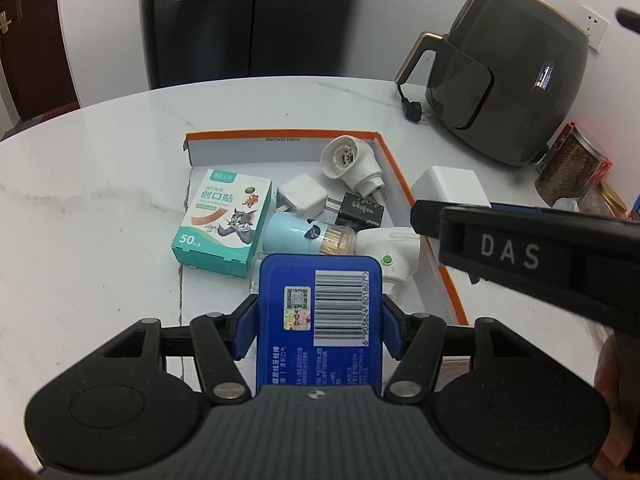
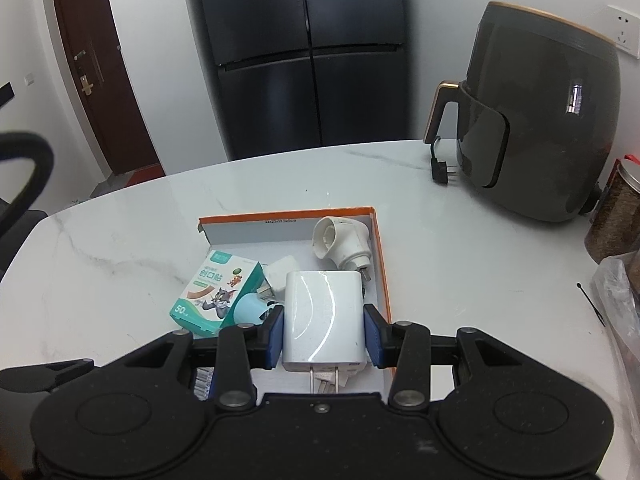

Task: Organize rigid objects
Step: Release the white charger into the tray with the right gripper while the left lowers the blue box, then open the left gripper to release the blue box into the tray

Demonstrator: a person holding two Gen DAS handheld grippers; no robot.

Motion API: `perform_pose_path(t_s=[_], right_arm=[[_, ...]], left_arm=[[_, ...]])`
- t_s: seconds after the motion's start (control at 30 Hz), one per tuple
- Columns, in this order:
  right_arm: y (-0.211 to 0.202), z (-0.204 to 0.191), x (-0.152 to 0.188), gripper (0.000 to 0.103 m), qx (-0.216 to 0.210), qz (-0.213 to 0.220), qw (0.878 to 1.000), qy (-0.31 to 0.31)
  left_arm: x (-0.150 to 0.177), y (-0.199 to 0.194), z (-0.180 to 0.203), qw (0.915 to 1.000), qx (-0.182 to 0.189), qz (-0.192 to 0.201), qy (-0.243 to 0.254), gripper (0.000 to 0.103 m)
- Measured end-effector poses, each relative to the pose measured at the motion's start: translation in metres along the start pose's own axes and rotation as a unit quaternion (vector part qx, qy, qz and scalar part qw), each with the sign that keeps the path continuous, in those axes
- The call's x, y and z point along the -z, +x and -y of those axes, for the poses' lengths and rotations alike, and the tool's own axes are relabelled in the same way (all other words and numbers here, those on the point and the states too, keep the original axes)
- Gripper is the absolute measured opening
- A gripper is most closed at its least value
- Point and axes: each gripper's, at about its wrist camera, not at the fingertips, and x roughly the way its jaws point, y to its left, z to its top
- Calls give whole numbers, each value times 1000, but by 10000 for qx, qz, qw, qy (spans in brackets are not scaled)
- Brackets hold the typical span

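Observation:
My left gripper (image 1: pixel 318 318) is shut on a blue flat box with a barcode (image 1: pixel 320 320), held over the near end of the orange-edged cardboard tray (image 1: pixel 400 168). My right gripper (image 2: pixel 324 332) is shut on a white power adapter (image 2: pixel 324 316), prongs toward the camera, above the tray (image 2: pixel 380 264); the same adapter (image 1: pixel 450 186) shows at the tray's right rim in the left wrist view. Inside the tray lie a teal plaster box (image 1: pixel 224 220), a light-blue toothpick holder (image 1: pixel 304 236), a small white charger (image 1: pixel 302 196), a black plug (image 1: pixel 358 210) and two white plug-in devices (image 1: pixel 352 164).
A dark air fryer (image 2: pixel 540 120) with its loose cord plug (image 2: pixel 442 168) stands at the back right of the white marble table (image 2: pixel 120 248). Jars (image 2: pixel 616 216) and a plastic bag crowd the right edge. A black fridge (image 2: pixel 304 56) and a brown door are behind.

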Motion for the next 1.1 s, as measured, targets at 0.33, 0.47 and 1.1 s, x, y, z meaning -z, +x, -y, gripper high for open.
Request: perform_pose_path(t_s=[0.33,0.47,1.1], right_arm=[[33,0,-10,50,-111,-250,9995,-174],[51,-1,-15,50,-130,-367,9989,-262],[-2,49,-19,62,-281,479,9984,95]], left_arm=[[0,11,-5,9998,-41,-115,-146,61],[1,13,-8,9996,-99,-151,-237,62],[2,22,10,9994,-139,-242,-203,74]])
